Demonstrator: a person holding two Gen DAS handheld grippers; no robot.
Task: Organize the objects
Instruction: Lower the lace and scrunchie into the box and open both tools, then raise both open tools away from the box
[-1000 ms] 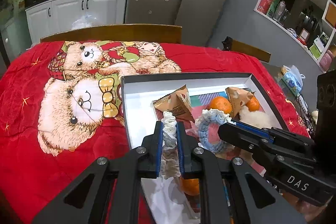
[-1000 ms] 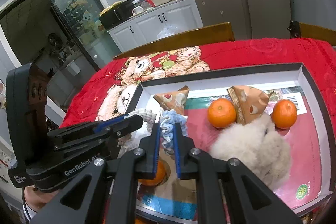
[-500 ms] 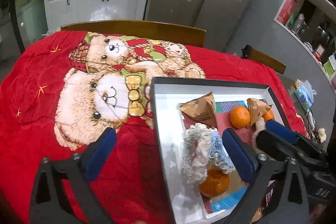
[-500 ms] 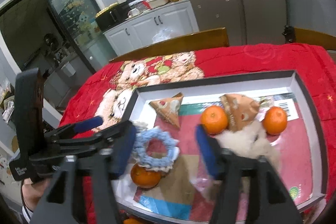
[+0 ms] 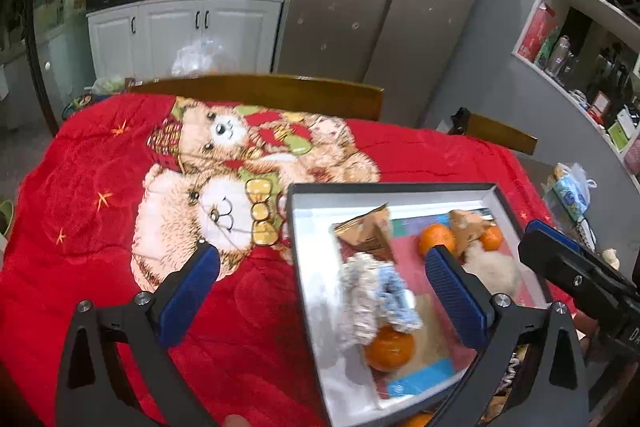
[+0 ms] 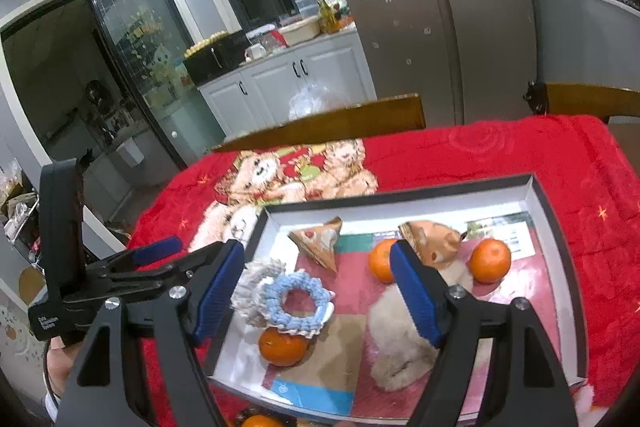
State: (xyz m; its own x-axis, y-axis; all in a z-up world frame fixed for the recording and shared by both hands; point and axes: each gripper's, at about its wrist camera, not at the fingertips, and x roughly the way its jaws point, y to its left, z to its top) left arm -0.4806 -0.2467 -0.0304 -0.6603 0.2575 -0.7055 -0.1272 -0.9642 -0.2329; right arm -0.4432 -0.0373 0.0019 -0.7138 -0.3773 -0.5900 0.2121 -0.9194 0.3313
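Note:
A shallow dark-rimmed box (image 5: 392, 187) (image 6: 400, 195) lies on a red bear-print blanket (image 5: 80, 227). In it a white scrunchie (image 5: 356, 303) (image 6: 256, 283) and a blue scrunchie (image 5: 394, 297) (image 6: 298, 303) lie side by side, resting partly on an orange (image 5: 388, 347) (image 6: 282, 347). My left gripper (image 5: 320, 259) hangs open above them, holding nothing. My right gripper (image 6: 318, 255) is also open and empty over the scrunchies. Two more oranges (image 6: 382, 261) (image 6: 490, 261), two brown triangular packets (image 6: 320, 247) (image 6: 430, 239) and a cream fluffy ball (image 6: 396, 343) share the box.
Wooden chair backs (image 5: 260, 93) (image 6: 592, 99) stand behind the table. Another orange (image 6: 256, 421) shows just past the box's near edge. White cabinets (image 5: 180, 35) and a steel fridge (image 5: 380, 7) fill the background. Shelves (image 5: 580, 27) line the right wall.
Both grippers were shut on the scrunchies, left on the white one, right on the blue one. Both have opened, dropped them into the box and lifted away.

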